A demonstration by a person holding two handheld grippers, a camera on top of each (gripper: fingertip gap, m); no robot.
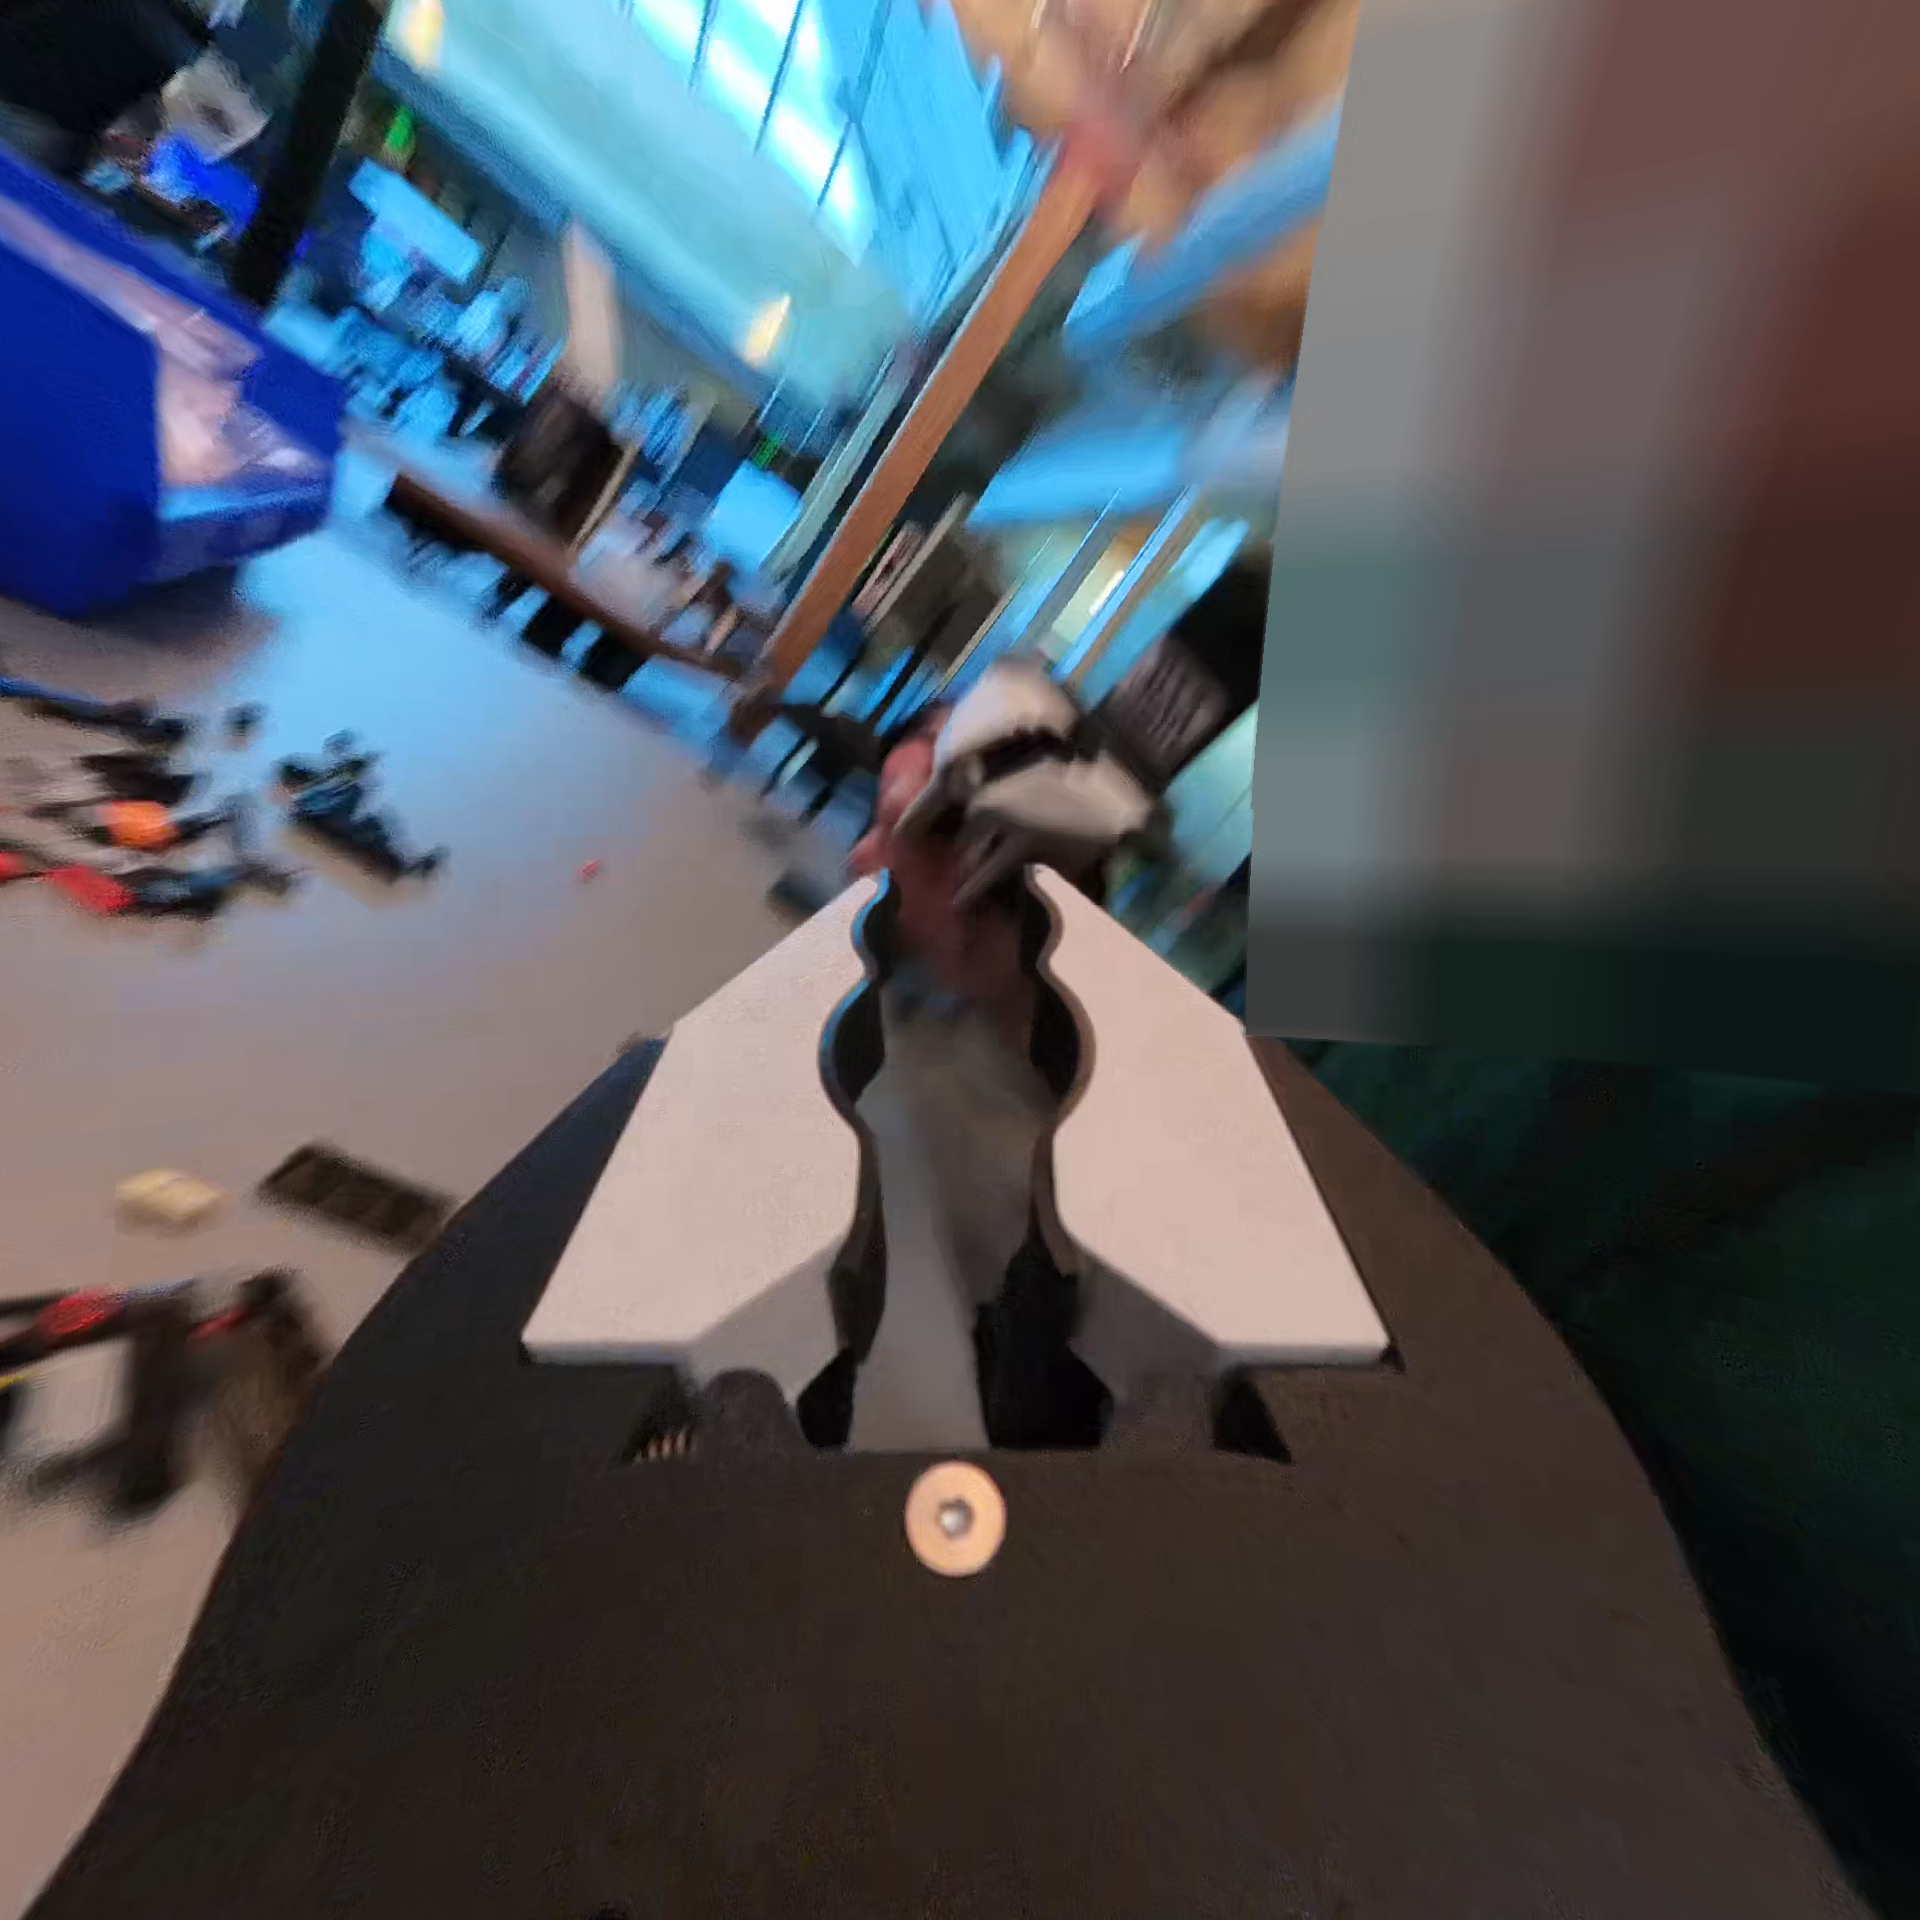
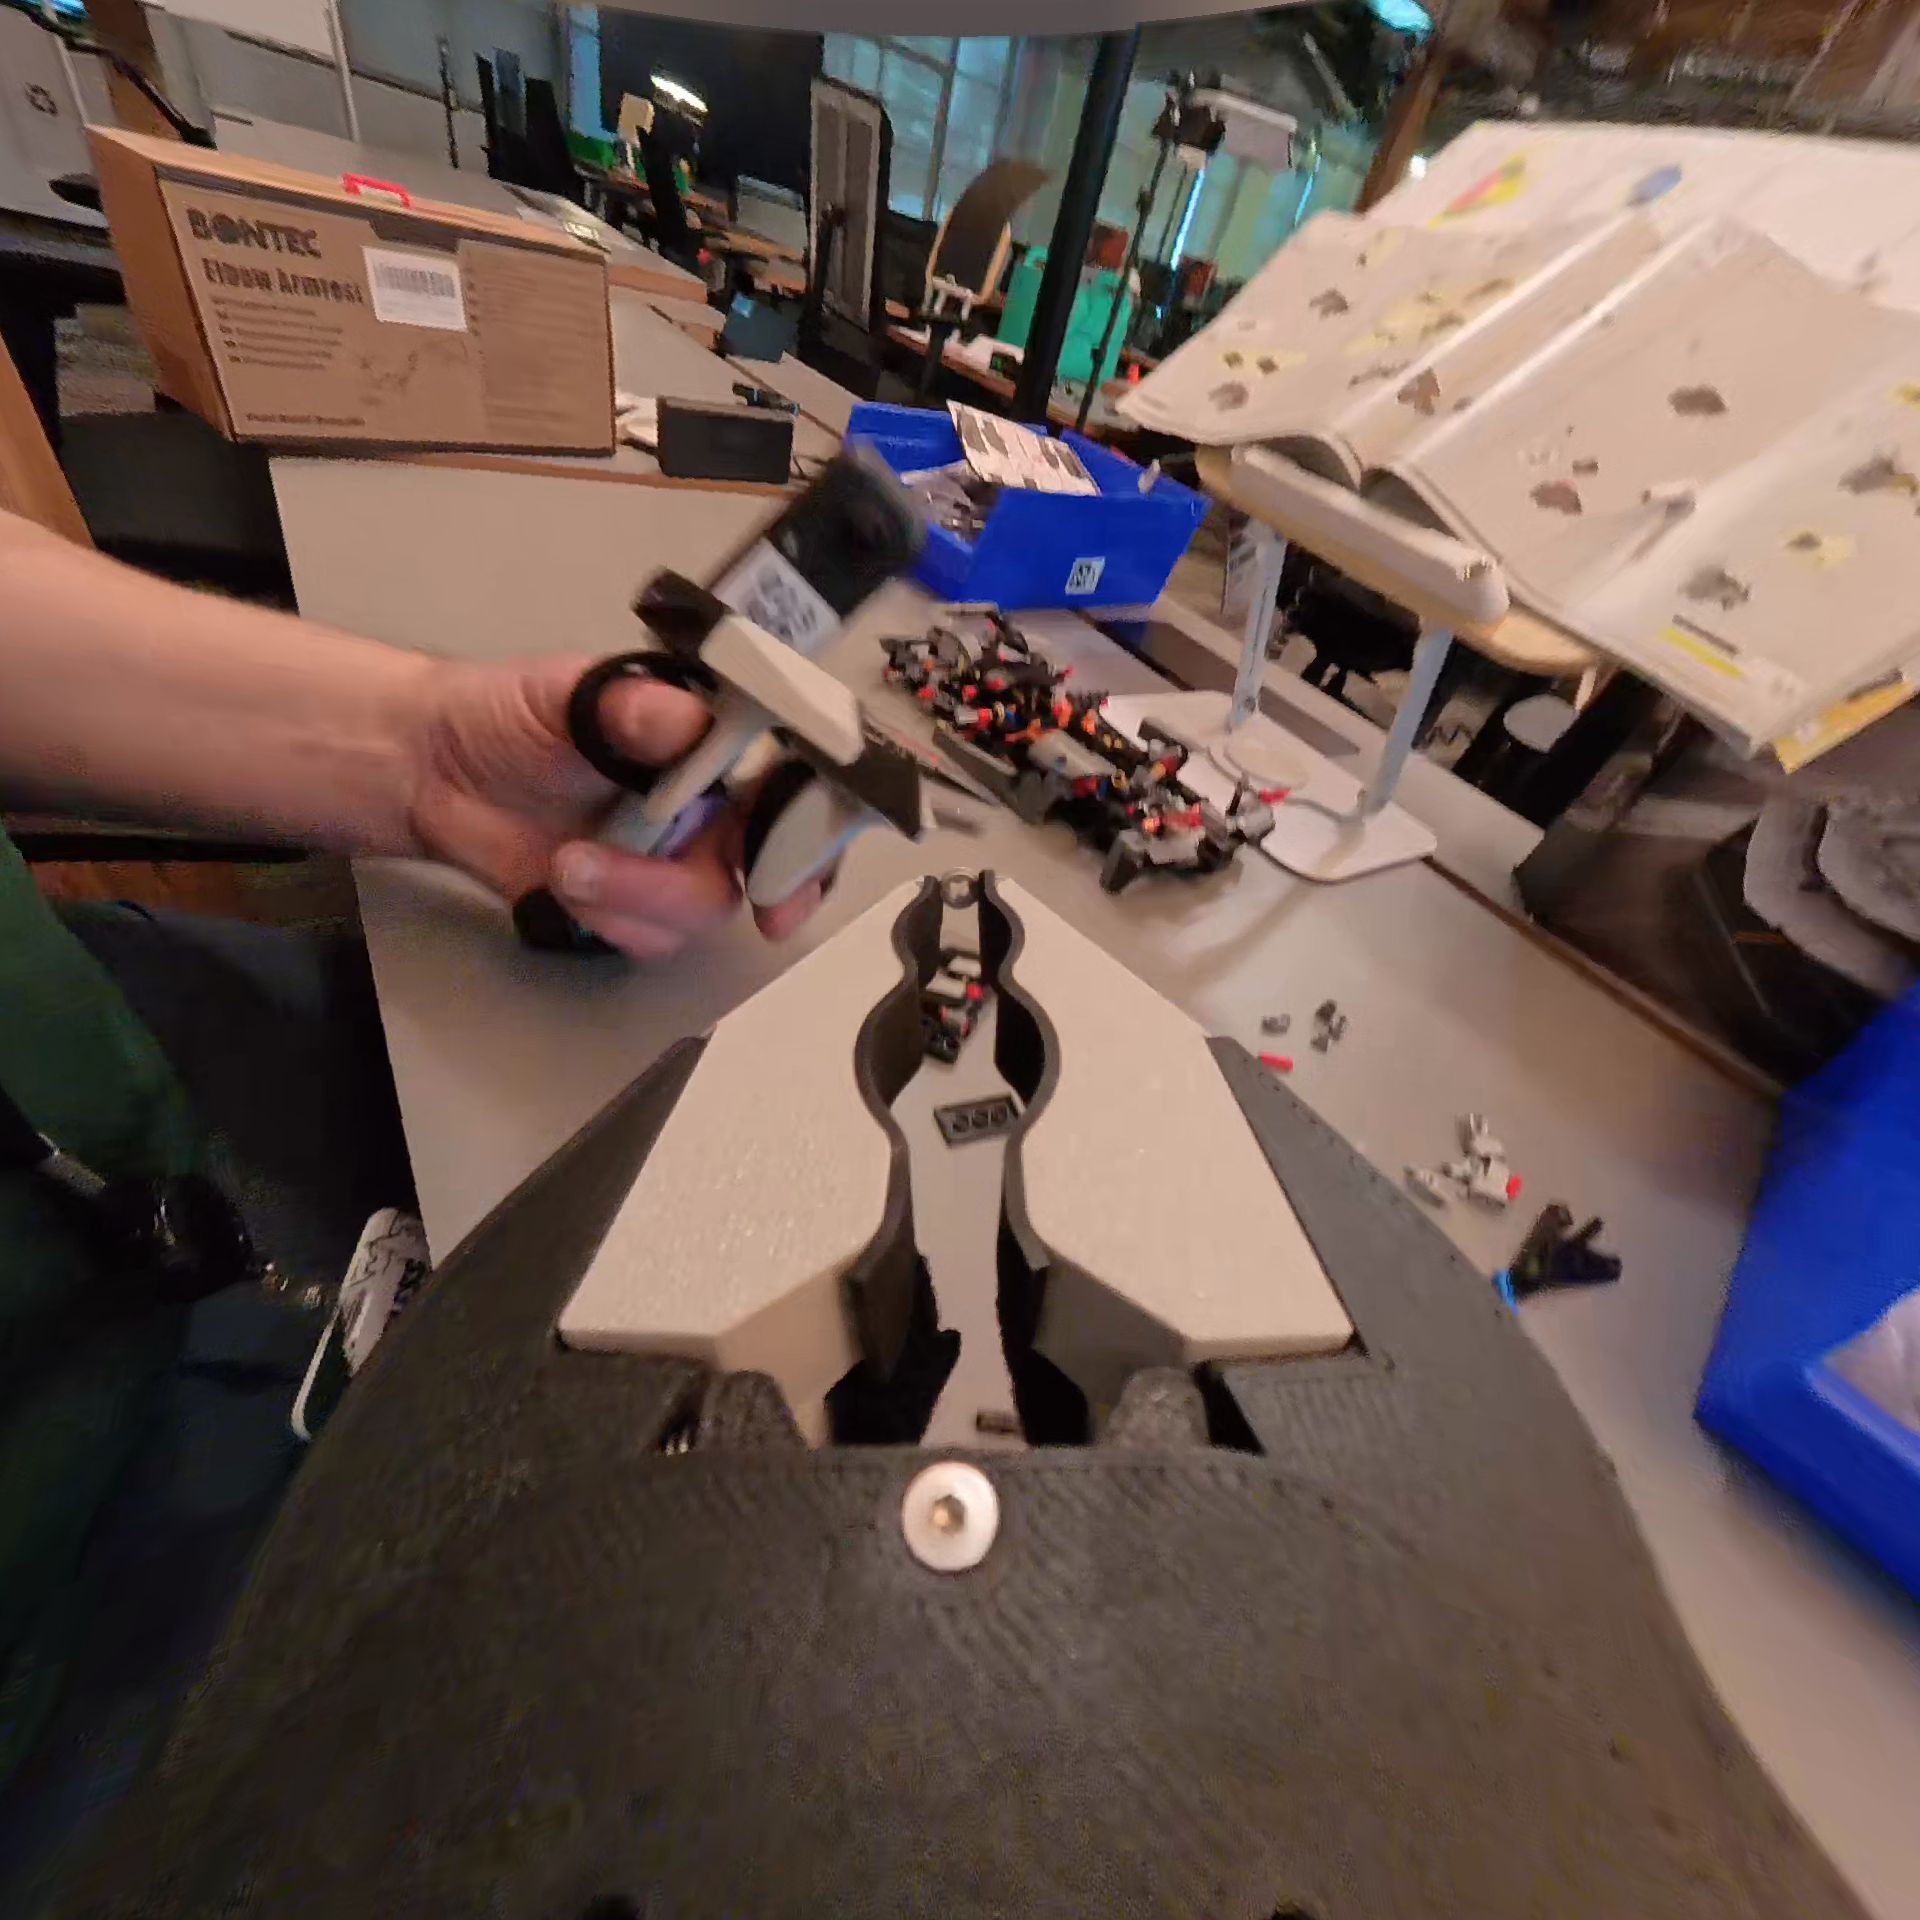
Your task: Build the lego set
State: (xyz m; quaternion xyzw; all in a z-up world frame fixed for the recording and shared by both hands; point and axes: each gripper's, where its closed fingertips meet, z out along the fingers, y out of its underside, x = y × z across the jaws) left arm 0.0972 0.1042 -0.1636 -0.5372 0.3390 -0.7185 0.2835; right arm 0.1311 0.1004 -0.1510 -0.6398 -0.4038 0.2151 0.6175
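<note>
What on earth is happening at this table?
A person is building a toy car from small plastic bricks, using handheld tongs instead of fingers. The right tongs pinch a small metal-looking ring at their tips. The person's left hand lifts the left tongs off the table, swinging fast, so that view is blurred. The half-built car sits untouched farther back, below an open instruction book, with loose pieces scattered nearby.

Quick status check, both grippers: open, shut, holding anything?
Left gripper: fingers slightly apart, nothing visibly held; view blurred.
Right gripper: shut on a small grey ring piece.
</note>
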